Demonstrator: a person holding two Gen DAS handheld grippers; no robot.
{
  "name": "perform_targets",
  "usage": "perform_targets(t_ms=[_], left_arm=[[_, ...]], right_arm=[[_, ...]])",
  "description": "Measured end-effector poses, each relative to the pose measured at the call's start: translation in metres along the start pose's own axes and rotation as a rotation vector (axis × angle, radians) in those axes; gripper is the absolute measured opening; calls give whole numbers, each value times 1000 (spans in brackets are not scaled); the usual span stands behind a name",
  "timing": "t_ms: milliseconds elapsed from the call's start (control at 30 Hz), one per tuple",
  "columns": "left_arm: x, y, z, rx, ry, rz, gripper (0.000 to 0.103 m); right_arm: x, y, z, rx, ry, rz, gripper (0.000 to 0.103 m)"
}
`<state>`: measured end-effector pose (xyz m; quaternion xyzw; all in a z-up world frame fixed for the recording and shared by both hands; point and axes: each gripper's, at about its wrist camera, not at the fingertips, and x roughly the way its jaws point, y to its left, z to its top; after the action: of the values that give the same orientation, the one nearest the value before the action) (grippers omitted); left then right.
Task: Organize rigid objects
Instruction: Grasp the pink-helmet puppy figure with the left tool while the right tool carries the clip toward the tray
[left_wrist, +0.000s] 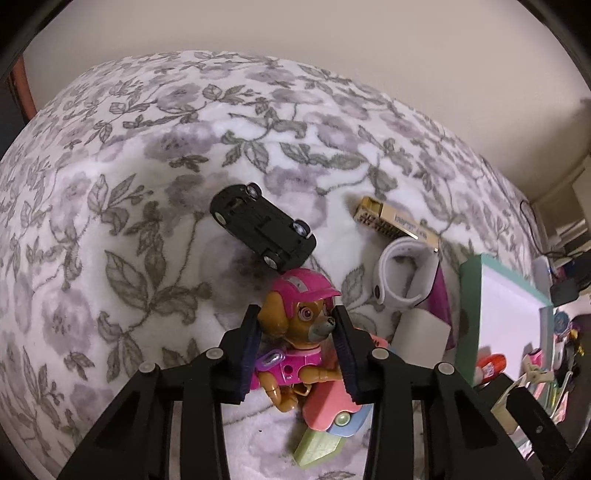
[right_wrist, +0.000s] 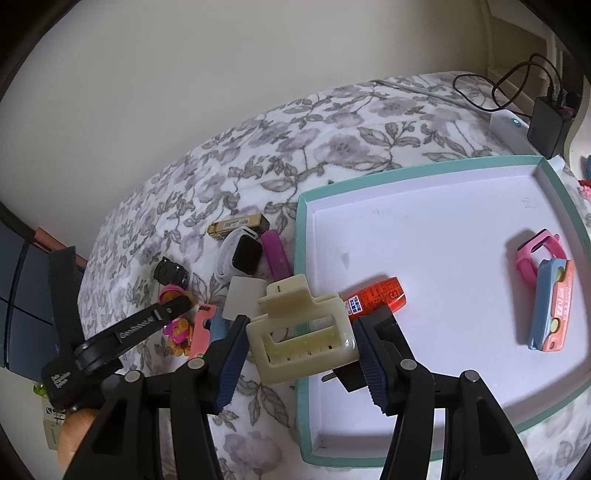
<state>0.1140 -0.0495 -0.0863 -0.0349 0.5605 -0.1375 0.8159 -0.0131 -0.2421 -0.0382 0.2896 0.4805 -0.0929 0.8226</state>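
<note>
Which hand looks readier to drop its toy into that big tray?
The right. Its gripper holds the cream hair clip right at the teal tray's rim; the left gripper grips the puppy figure farther away.

A cream hair claw clip (right_wrist: 303, 332) is clamped between the pads of the right hand-held gripper (right_wrist: 301, 354), over the teal rim of a white tray (right_wrist: 301, 236). Inside the tray, an orange tube (right_wrist: 376, 297) is seen just beyond the clip, and a pink watch (right_wrist: 532, 254) lies at three o'clock. The left hand-held gripper (right_wrist: 173, 308) is seen at nine o'clock over the floral bed (right_wrist: 332, 147).
</note>
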Motion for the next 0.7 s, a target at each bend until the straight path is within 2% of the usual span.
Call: perform_targets(t_ms=[333,500,700], left_arm=[[-36,11,11,-62,-97,-63,40],[-52,2,12,-37,-137,-86,40],[-73,-25,5,54,-183,-115,40]], right_arm=[[-6,-3,3,12,-27,-2,60],[-10,-7,4,24,-41,-18,60],[-20,-33,9,100,-63,-112,60]])
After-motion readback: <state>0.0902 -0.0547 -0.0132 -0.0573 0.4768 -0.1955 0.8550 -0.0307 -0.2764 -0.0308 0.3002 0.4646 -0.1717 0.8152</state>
